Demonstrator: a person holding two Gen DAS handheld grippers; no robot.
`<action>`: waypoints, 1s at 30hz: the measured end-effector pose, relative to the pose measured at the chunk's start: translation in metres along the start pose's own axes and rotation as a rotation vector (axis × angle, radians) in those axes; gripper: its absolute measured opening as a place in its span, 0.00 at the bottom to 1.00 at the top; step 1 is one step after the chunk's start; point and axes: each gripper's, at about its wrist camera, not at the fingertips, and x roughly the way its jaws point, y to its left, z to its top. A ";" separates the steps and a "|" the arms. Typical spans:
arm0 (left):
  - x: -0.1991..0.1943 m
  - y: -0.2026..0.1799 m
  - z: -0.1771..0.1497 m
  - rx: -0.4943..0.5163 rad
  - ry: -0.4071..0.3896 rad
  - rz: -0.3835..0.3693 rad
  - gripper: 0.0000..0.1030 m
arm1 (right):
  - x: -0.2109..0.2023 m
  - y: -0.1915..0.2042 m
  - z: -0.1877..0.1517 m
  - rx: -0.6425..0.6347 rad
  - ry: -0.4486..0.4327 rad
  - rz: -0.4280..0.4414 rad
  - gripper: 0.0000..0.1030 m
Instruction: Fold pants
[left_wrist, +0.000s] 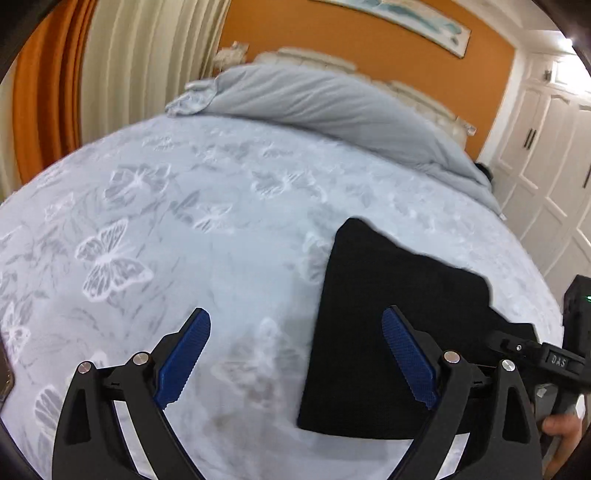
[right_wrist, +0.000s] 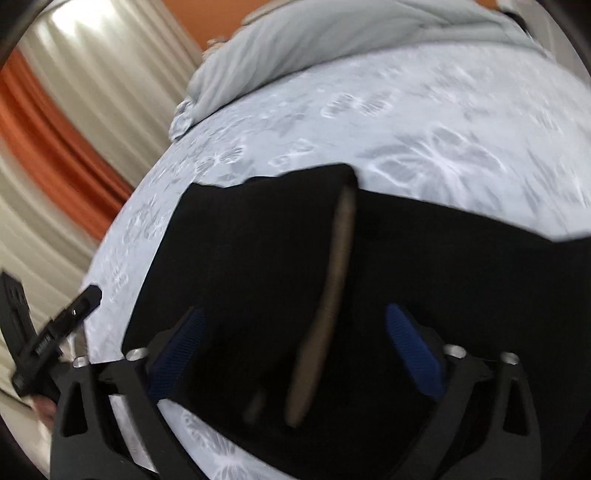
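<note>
Black pants (left_wrist: 388, 332) lie folded on the bed (left_wrist: 184, 221), so my left jaws stand wide and empty, my right jaws part-open, gripping nothing.

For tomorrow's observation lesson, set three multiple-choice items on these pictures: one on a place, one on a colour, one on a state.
1. Where do the black fabric pants lie?
A. on the pale butterfly-print bedspread
B. on the floor
C. on the white wardrobe

2. What colour are the gripper finger pads?
A. red
B. blue
C. green

3. How does the left gripper stand?
A. shut on the pants
B. shut on a pillow
C. open, holding nothing

Key: 1 A, bedspread shows around the pants; 2 B, both pads are blue; 3 C, fingers stand wide apart over bare bedspread.
</note>
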 end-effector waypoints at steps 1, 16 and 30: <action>-0.002 0.001 0.000 0.001 0.002 -0.007 0.89 | -0.005 0.005 0.003 -0.002 -0.024 0.008 0.34; -0.014 -0.022 0.001 -0.007 -0.034 -0.100 0.89 | -0.094 -0.107 -0.017 0.307 -0.069 0.028 0.10; -0.006 -0.009 -0.006 -0.025 0.019 -0.115 0.89 | -0.021 -0.021 -0.015 0.131 0.009 0.010 0.67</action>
